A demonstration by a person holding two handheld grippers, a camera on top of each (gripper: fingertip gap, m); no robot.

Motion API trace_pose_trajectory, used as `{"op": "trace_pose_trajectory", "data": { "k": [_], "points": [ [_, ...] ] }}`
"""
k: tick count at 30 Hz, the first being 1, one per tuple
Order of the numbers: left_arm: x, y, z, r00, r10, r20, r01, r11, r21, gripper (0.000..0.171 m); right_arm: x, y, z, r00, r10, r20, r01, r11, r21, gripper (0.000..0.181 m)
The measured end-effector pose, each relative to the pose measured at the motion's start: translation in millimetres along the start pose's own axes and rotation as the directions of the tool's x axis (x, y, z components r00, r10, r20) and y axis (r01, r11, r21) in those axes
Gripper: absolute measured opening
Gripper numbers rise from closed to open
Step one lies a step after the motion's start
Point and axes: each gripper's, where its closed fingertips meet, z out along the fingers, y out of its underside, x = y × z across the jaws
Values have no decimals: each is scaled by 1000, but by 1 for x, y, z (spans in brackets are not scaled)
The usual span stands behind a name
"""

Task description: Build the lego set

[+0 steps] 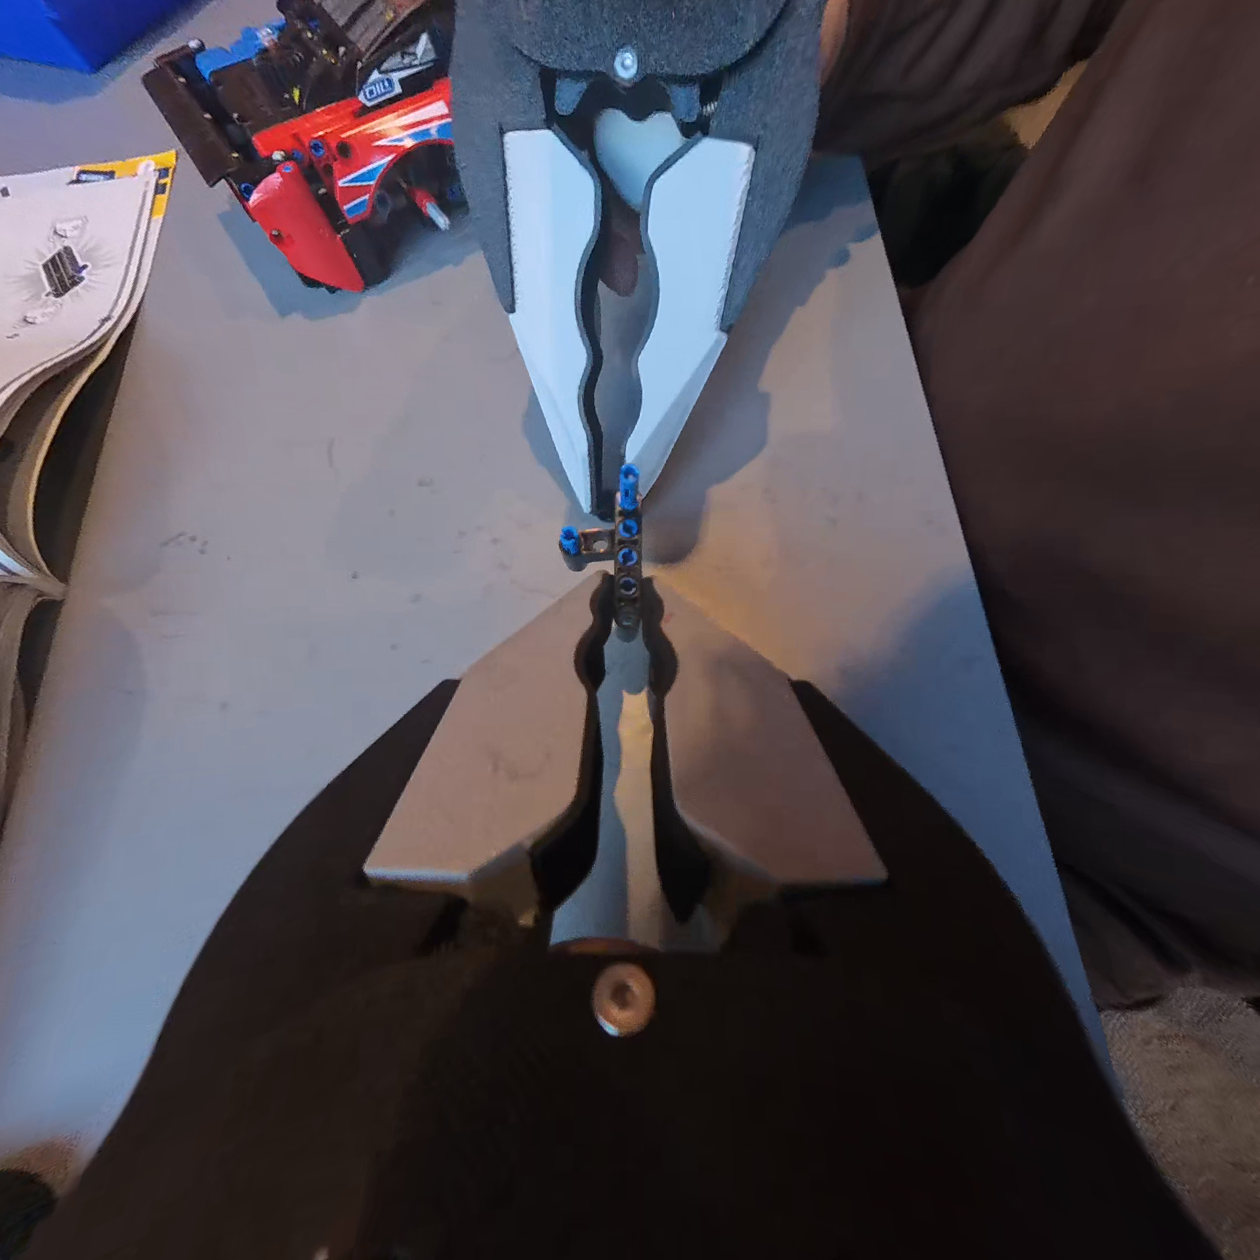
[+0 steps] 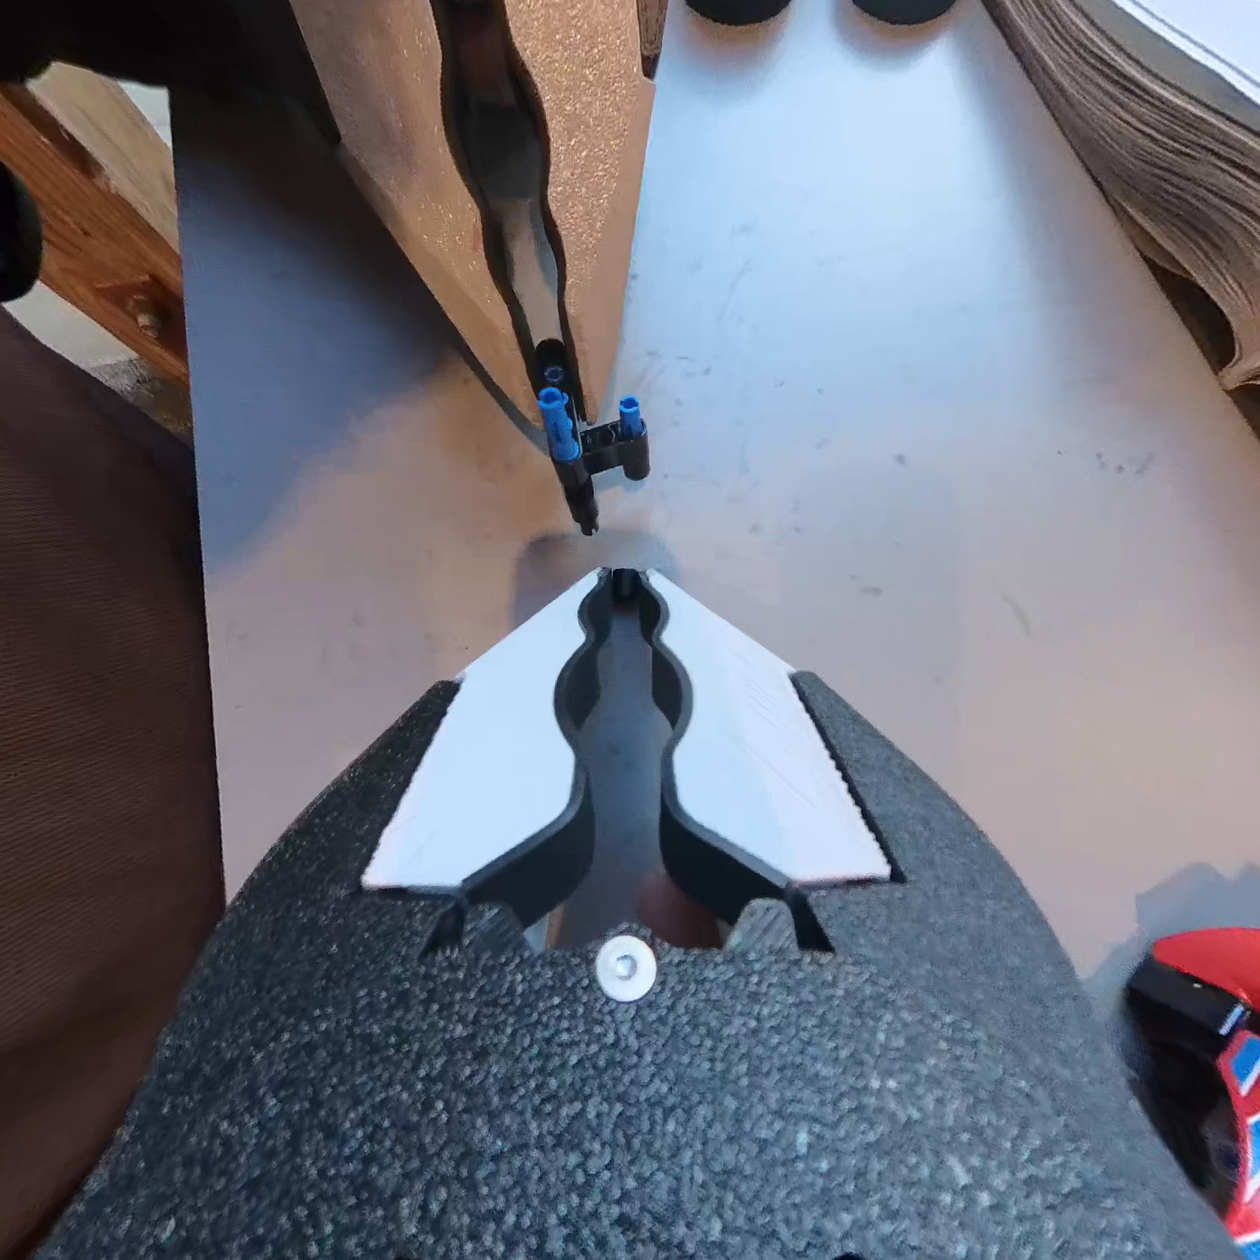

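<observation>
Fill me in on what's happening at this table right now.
A person is building a lego set with two handheld tools. The left tool is shut on one end of a small black beam assembly carrying blue pins, held above the grey table. The right tool faces it, pinching a small dark piece near the beam's other end. The partly built red car and an open instruction booklet lie off to the side.
</observation>
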Motion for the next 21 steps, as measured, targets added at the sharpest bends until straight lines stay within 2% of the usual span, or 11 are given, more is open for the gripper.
{"op": "trace_pose_trajectory", "data": {
  "k": [2,4,5,9,13,15,19,21],
  "points": [
    [-2,1,2,1000,-22,5,22,1000,-1,5,0,0,-1,1000,21,-2,-21,1000,15,11],
    [-2,-1,2,1000,-10,12,10,1000,8,4,1,1,-3,999,41,-7,-41,999,26,26],
    [-1,-3,2,1000,1,10,-2,1000,15,4,1,1,-6,999,50,-4,-50,998,37,27],
    [4,-4,4,997,67,24,-67,998,16,4,2,-1,-17,996,89,3,-88,992,90,27],
    [2,2,9,995,90,51,-88,995,-37,5,10,7,-18,991,133,-6,-132,987,89,27],
    [1,4,11,994,95,61,-91,994,-59,5,13,2,-17,993,117,-22,-114,989,96,27],
    [-2,6,11,989,116,89,-109,991,-72,4,20,5,-6,997,42,-66,-43,999,1,22],
    [-3,6,11,987,124,106,-116,990,-76,5,20,1,-4,998,40,-55,-39,999,17,17]
  ]
}}
